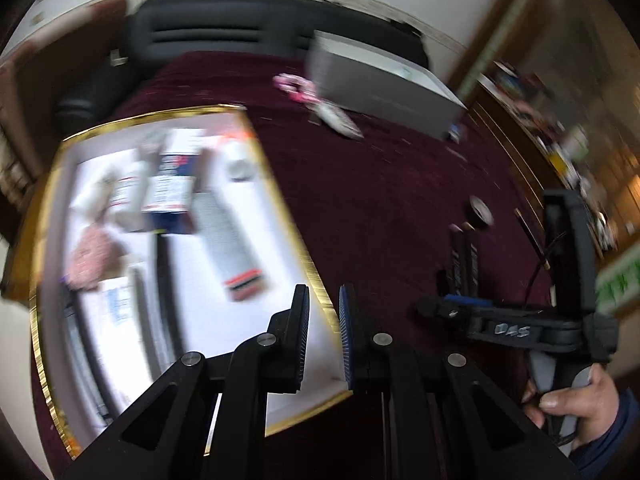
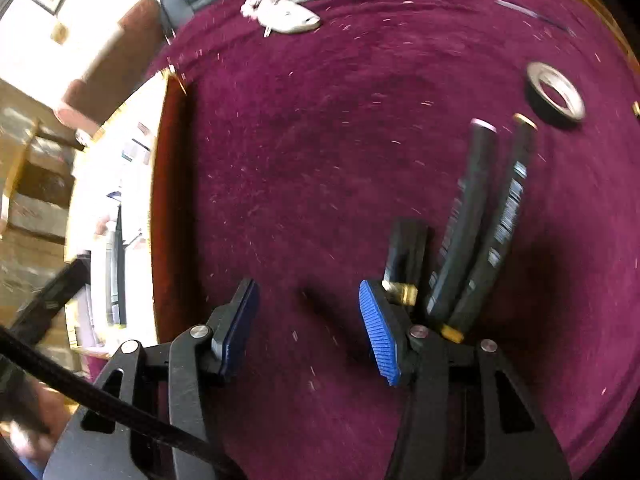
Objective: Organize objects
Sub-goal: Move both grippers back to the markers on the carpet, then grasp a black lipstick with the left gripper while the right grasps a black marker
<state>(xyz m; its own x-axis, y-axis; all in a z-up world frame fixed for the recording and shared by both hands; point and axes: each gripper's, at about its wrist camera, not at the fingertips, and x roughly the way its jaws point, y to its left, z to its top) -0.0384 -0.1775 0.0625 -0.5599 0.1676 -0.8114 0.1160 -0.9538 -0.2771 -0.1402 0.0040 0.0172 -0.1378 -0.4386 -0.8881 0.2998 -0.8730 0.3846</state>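
The left gripper hung clenched and empty over the gold-rimmed tray, while the right gripper stood released beside 2 black tubes.

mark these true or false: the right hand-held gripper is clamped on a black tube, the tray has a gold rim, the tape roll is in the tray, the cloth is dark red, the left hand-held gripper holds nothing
1. The right hand-held gripper is clamped on a black tube. False: its jaws stand apart and empty, with the tubes lying beside it.
2. The tray has a gold rim. True.
3. The tape roll is in the tray. False: it lies on the cloth, outside the tray.
4. The cloth is dark red. True.
5. The left hand-held gripper holds nothing. True.
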